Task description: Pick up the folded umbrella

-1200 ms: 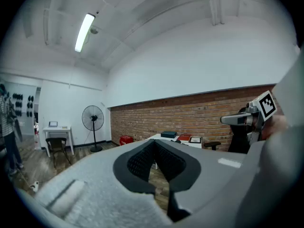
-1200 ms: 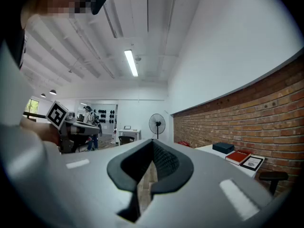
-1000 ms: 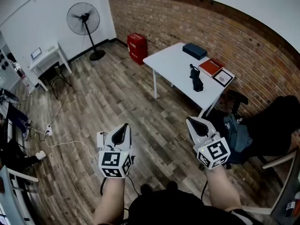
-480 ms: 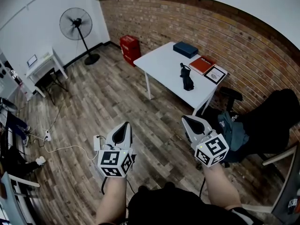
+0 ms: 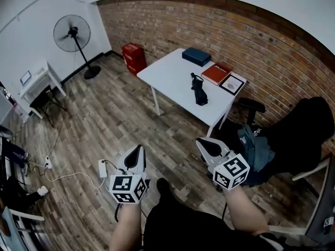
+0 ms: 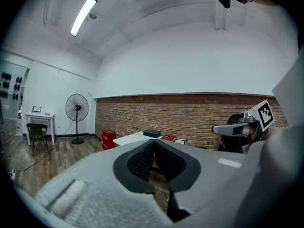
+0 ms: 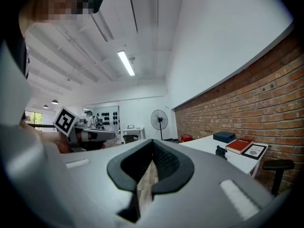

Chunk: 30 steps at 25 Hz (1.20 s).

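Approach stage; nothing grasped yet.

- Brick wall (image 5: 251,30): far ahead of both grippers.
- White table (image 5: 167,77): set against that wall, well ahead of the right gripper (image 5: 202,143) and ahead and to the right of the left gripper (image 5: 136,150).
- Both grippers: held level and side by side in front of the body. Each has its jaws clenched pad to pad with nothing between them. Probably a carrying posture for the walk-up.
- Blue box (image 5: 197,56) and red book (image 5: 217,73): at the table's far side, beyond the target.
- Folded umbrella (image 5: 199,94): black, lying flat on the tabletop, nearly straight ahead of the right gripper and well apart from it. No clutter touches it, so the approach looks free. The right gripper is better placed and must open first.
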{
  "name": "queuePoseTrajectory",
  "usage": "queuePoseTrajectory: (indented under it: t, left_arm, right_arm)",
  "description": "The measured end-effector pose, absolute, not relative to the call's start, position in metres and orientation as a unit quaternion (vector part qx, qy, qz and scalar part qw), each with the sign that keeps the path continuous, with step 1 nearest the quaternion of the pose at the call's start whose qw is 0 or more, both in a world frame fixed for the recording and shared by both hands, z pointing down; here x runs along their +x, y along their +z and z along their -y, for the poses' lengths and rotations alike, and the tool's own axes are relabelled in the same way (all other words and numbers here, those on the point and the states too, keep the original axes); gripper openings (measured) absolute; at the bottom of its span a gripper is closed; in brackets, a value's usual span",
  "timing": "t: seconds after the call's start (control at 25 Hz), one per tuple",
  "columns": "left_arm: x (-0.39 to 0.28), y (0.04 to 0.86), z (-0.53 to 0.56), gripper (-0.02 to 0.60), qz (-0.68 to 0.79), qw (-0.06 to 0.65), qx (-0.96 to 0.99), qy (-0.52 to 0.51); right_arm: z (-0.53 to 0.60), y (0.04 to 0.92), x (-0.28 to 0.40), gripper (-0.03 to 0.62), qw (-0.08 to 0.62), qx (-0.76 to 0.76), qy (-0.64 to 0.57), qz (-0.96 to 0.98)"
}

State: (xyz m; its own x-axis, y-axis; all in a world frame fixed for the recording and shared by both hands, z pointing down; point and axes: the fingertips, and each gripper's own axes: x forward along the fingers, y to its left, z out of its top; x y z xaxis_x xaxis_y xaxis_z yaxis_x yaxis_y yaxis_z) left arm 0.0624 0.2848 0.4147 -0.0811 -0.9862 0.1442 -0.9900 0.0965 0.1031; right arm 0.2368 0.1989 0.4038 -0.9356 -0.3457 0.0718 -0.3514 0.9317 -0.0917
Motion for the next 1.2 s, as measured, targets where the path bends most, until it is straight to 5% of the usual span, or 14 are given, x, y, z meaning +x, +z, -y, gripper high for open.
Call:
queuePoseTrajectory:
  t: [0.68,1.2]
  left_arm:
    - [-0.099,0.453,-0.107,-0.002,0.680,0.173,0.712,-0.009]
    - [-0.157,0.456,-0.059,-0.002,0.656,0.170,0.735,-0.018]
  right_arm:
    - [-0.047,0.437,0.056,0.025,0.049,0.168,0.142,0.974]
    - [-0.001,0.455,-0.005,0.040,0.072,0.185,0.164,0.966]
